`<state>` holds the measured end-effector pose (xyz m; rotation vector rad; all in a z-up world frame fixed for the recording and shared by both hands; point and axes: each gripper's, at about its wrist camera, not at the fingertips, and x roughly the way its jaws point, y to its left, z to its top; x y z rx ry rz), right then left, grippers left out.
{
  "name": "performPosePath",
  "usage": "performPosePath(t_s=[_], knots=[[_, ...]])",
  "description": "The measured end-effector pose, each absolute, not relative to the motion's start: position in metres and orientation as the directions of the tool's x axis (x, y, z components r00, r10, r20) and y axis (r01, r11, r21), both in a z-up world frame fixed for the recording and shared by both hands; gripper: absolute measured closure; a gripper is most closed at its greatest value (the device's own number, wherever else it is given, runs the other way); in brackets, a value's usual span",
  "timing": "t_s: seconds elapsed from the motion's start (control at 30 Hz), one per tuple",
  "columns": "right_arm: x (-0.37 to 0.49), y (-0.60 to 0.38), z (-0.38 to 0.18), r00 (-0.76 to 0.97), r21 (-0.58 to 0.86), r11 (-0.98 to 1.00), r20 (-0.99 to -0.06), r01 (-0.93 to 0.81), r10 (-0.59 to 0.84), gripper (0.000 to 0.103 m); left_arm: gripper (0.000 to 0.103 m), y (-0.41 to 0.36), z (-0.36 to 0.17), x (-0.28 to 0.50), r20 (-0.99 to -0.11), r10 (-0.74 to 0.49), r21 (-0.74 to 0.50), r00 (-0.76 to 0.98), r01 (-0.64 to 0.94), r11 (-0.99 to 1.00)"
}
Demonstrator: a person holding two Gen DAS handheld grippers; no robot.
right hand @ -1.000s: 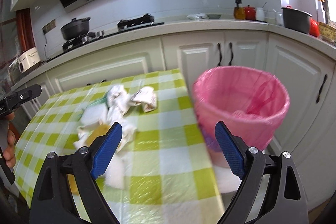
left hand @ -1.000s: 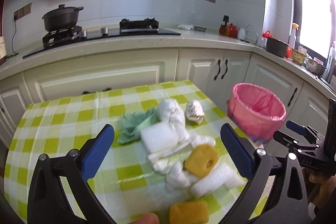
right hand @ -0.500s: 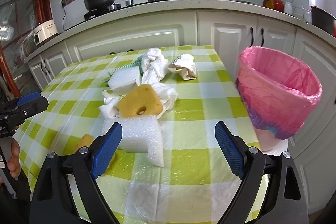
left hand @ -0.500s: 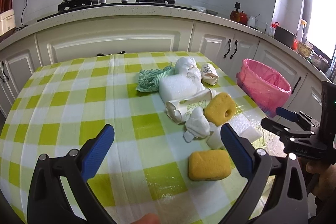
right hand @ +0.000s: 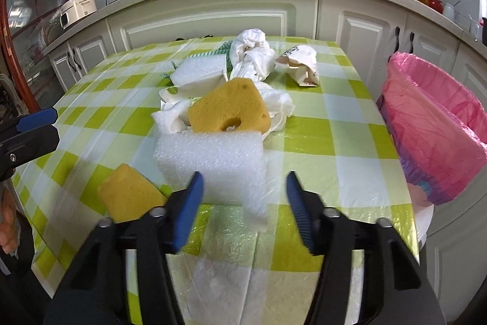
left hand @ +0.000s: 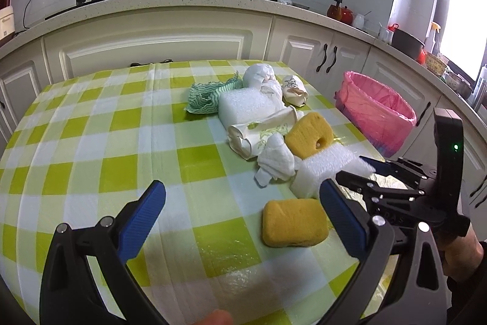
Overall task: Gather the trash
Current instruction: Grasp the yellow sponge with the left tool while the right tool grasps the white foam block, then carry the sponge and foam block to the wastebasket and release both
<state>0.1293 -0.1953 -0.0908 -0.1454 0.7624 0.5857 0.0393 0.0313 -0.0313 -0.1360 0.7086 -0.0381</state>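
The checked tabletop (right hand: pixel 331 142) carries the trash pile, with the pink bin (right hand: pixel 438 124) beside its edge. The right tool (right hand: pixel 243 188) is closing around the nearest white foam block (right hand: pixel 210 163), not yet pinching; that springy foam could squirt out. The left tool (left hand: pixel 240 209) hangs wide open, empty.

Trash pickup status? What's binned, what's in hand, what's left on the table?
Done: nothing visibly binned; the inside of the pink bin shows only liner. In hand: right tongs closing around the white foam block, not yet gripping. Left tongs open, empty. Left: two yellow sponges, second foam block, tissues, paper cup, green cloth.
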Motion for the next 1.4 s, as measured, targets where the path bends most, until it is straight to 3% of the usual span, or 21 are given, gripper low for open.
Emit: performPosePath(t_s=[0.07,0.13,0.6,0.87,0.93,1.0,1.07,1.4], knots=[[0.13,-0.194,-0.092,0.575,0.076,0.833,-0.689,-0.548,0.441,0.08,0.005,0.03,-0.032,0.039,-0.647,-0.087,-0.138,0.757,-0.004,0.99],[0.129,-0.195,-0.092,0.577,0.071,0.834,-0.691,-0.546,0.436,0.086,0.005,0.028,-0.033,0.04,-0.651,-0.092,-0.138,0.753,0.001,0.99],[0.124,-0.23,-0.084,0.612,0.086,0.867,-0.675,-0.49,0.413,0.087,0.005,-0.017,-0.07,0.051,-0.744,-0.172,-0.127,0.646,0.115,0.985],[0.119,-0.241,-0.076,0.627,0.1,0.876,-0.661,-0.471,0.412,0.087,0.006,-0.03,-0.089,0.063,-0.784,-0.12,-0.067,0.61,0.109,0.992],[0.119,-0.242,-0.076,0.628,0.102,0.877,-0.66,-0.469,0.412,0.087,0.012,-0.029,-0.092,0.065,-0.788,-0.104,-0.056,0.607,0.098,0.994],[0.12,-0.244,-0.076,0.629,0.105,0.879,-0.659,-0.466,0.413,0.087,0.031,-0.027,-0.095,0.068,-0.799,-0.098,-0.055,0.594,0.09,0.994],[0.12,-0.244,-0.076,0.63,0.109,0.88,-0.657,-0.463,0.413,0.087,0.037,-0.024,-0.095,0.069,-0.799,-0.101,-0.062,0.593,0.086,0.994],[0.121,-0.251,-0.065,0.65,0.13,0.887,-0.635,-0.444,0.418,0.087,0.04,-0.007,-0.067,0.065,-0.742,-0.12,-0.122,0.66,0.044,0.992]])
